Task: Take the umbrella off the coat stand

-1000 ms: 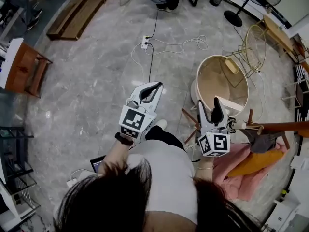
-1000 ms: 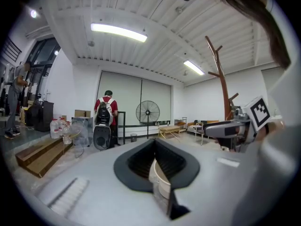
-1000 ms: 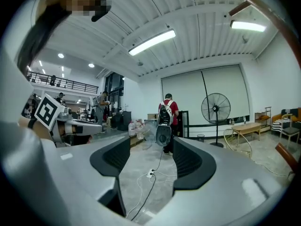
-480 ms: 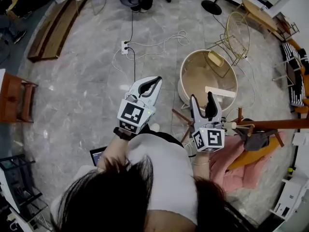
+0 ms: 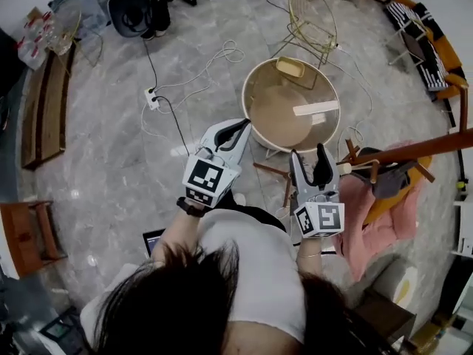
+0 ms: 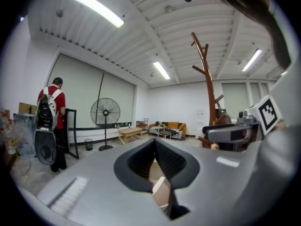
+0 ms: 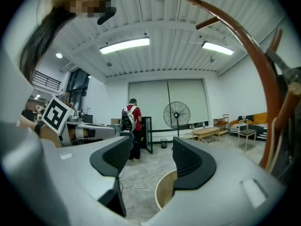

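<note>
The brown wooden coat stand (image 5: 414, 148) rises at the right of the head view, its branching top in the right gripper view as the stand (image 7: 254, 55) and in the left gripper view as the stand (image 6: 207, 88). A dark grey bundle (image 5: 390, 177), apparently the folded umbrella, hangs from a peg over pink and orange cloth. My right gripper (image 5: 314, 155) is open and empty, just left of the stand's pegs and apart from them. My left gripper (image 5: 238, 130) is shut on nothing, further left over the floor. Their jaws show as the right gripper (image 7: 151, 147) and the left gripper (image 6: 155, 144).
A round wooden table (image 5: 259, 120) stands ahead of both grippers, with a wire chair (image 5: 314, 21) behind it. A power strip with white cables (image 5: 153, 97) lies on the marble floor. A person in red with a backpack (image 6: 51, 112) and a standing fan (image 6: 105, 114) are far off.
The head view has swung, so the table and coat stand sit higher and nearer the centre. Both grippers hold much the same pose, the right one a little closer to the stand.
</note>
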{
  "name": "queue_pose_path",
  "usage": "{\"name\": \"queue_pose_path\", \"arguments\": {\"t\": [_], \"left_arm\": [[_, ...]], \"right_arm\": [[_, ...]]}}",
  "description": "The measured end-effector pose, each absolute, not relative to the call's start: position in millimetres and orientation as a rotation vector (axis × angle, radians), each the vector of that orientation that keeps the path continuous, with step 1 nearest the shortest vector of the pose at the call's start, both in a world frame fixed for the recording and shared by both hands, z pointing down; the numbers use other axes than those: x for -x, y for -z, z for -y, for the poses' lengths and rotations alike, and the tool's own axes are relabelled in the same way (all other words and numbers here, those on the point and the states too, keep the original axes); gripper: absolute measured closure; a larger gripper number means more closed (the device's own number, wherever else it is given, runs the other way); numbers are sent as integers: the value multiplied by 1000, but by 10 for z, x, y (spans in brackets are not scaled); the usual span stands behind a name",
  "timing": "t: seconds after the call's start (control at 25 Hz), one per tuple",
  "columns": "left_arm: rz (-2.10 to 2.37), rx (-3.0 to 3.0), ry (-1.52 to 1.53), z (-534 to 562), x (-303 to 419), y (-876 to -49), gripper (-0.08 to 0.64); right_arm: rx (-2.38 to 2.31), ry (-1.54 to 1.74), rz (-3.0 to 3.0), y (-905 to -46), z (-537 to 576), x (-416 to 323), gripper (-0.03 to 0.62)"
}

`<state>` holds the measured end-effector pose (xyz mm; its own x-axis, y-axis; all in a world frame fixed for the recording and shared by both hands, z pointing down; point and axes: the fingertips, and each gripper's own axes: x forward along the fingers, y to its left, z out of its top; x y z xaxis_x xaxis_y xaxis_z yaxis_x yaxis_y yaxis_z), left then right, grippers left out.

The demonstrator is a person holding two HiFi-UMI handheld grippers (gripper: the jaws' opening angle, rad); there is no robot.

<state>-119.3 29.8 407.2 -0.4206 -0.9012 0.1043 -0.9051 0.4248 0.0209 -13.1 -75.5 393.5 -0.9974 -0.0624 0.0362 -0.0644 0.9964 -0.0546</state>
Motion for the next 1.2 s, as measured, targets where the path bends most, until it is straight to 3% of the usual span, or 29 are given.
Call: {"name": "queue_pose_path", "arguments": {"t": [0.52,1.2], "left_arm": [[1844,-2449,-129,1476,1129,-4082,502],[1155,-2860,-172,1831,487,-4287,502]], "right_arm": [[-1153,-115,2906,-3982,1656,-270,336],[-1904,-147,2496,-4236,1502,-912,336]]}}
